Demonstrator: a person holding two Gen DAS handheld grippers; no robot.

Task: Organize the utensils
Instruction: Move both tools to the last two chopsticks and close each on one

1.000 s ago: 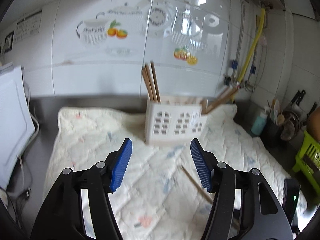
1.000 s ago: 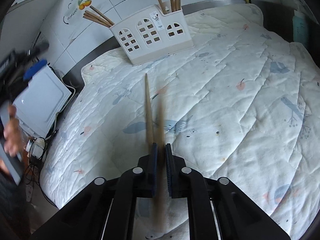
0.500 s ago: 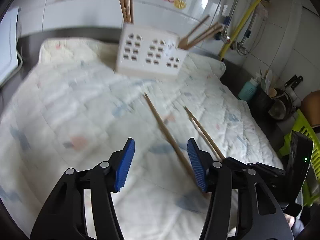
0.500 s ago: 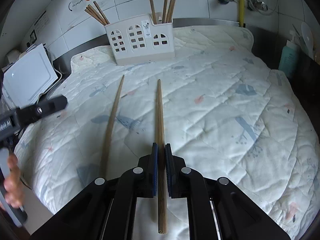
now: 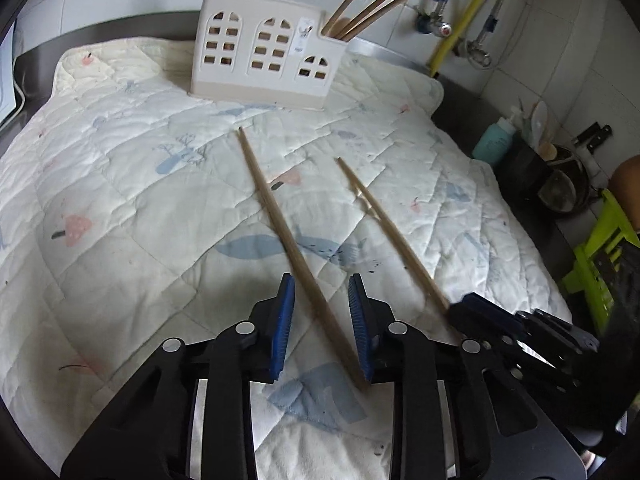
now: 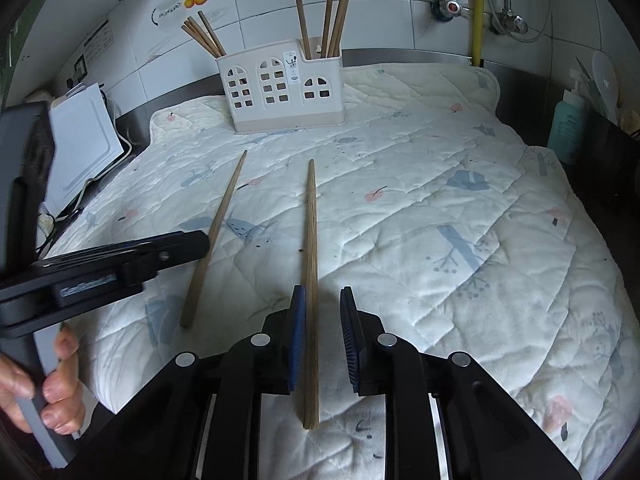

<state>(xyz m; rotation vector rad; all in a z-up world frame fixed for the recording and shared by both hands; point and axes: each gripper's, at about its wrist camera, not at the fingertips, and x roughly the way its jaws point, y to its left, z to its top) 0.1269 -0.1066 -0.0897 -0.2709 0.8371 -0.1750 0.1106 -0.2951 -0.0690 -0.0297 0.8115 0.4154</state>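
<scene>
Two wooden chopsticks lie on the quilted mat [image 5: 120, 200]. The left chopstick [image 5: 276, 216] runs between the blue pads of my left gripper [image 5: 321, 286]; its jaws are closing, with gaps still showing on both sides. The right chopstick [image 6: 311, 240] lies between the pads of my right gripper [image 6: 323, 296]; those jaws are opening, the stick rests beside the left pad and the right pad stands clear. A white utensil holder [image 5: 264, 52] [image 6: 280, 88] with several chopsticks stands upright at the mat's far edge. Each view shows the other gripper [image 5: 500, 328] [image 6: 160, 252].
A hand [image 6: 60, 380] holds the left gripper's grip. A white appliance [image 6: 80, 140] with cables sits at the left. A teal bottle [image 5: 496, 140], dark pots and a green basket [image 5: 596, 248] crowd the right. A yellow hose [image 5: 464, 16] and taps hang on the tiled wall.
My left gripper came down over the left chopstick and its jaws narrowed. My right gripper, shut on its chopstick before, has laid it flat and parted its jaws.
</scene>
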